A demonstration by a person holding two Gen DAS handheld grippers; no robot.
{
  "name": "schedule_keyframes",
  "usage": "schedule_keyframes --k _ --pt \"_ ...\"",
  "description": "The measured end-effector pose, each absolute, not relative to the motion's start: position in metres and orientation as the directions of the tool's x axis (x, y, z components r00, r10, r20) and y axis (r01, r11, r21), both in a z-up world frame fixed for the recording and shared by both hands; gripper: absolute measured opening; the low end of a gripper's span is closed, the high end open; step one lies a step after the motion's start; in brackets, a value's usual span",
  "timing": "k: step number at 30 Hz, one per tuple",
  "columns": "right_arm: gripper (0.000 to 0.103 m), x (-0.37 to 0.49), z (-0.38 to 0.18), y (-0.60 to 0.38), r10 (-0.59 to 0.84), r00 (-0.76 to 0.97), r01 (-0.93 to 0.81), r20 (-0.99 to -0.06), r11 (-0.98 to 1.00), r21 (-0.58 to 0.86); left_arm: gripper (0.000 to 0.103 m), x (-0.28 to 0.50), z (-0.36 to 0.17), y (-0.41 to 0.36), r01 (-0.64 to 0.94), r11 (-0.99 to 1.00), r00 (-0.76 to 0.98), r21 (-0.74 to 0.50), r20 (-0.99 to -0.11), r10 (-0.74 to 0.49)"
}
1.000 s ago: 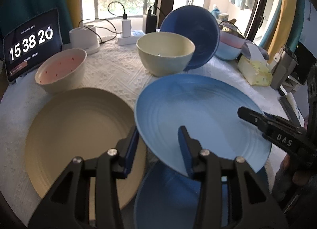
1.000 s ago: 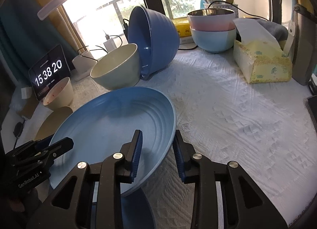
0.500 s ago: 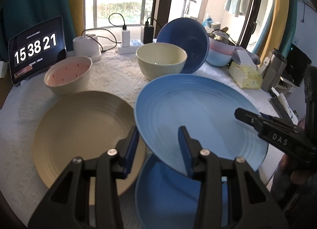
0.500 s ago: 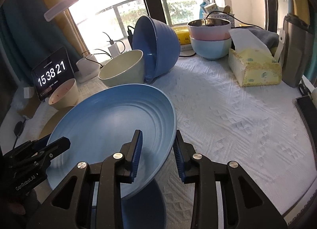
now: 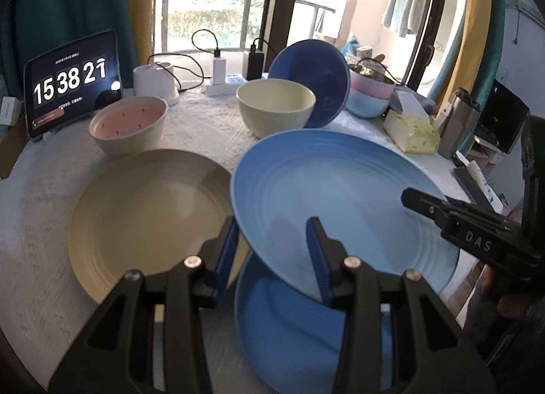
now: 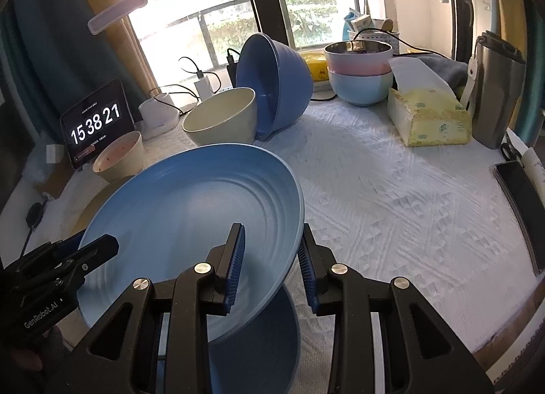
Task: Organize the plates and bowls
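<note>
Above a darker plate, both grippers clamp the light blue plate

A home: balcony window, tissue box, clothed table.

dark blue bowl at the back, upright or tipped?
Tipped. The dark blue bowl stands on its rim edge, its opening turned sideways toward the cream bowl and leaning against it; its ribbed outside faces the stacked pink and light-blue bowls.
</note>
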State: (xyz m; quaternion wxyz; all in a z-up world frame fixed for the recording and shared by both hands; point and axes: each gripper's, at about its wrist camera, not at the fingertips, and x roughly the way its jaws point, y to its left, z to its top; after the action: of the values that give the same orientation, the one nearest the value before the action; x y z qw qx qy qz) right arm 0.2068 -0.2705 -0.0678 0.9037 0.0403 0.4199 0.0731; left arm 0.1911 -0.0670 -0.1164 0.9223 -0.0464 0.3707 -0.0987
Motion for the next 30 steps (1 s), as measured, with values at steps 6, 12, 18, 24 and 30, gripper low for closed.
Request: schedule_keyframes --k 6,12,18,24,30 --pt "0.034 0.194 -0.065 -0.268 0.160 0.645 -0.097 -0.748 0.987 0.127 0.042 0.178 -0.115 -0.064 0.154 0.974 0.712 -0.164 -0.666 -0.224" --pt "0.034 0.180 -0.062 -0.264 0.157 0.651 -0.095 -0.743 0.988 0.125 0.042 0.165 -0.113 -0.059 0.160 0.973 0.715 -0.165 -0.661 -0.229" --pt "0.034 0.169 -0.061 -0.261 0.149 0.654 -0.093 -0.741 0.989 0.117 0.042 0.155 -0.114 -0.056 0.166 0.971 0.716 -0.170 -0.656 -0.237" --pt "0.034 0.158 -0.059 -0.258 0.140 0.659 -0.091 -0.739 0.990 0.106 0.042 0.145 -0.114 -0.053 0.174 0.969 0.719 -0.173 -0.650 -0.245" --pt "0.034 0.150 -0.060 -0.257 0.134 0.659 -0.087 -0.740 0.991 0.103 0.042 0.138 -0.115 -0.052 0.181 0.969 0.718 -0.169 -0.651 -0.248"
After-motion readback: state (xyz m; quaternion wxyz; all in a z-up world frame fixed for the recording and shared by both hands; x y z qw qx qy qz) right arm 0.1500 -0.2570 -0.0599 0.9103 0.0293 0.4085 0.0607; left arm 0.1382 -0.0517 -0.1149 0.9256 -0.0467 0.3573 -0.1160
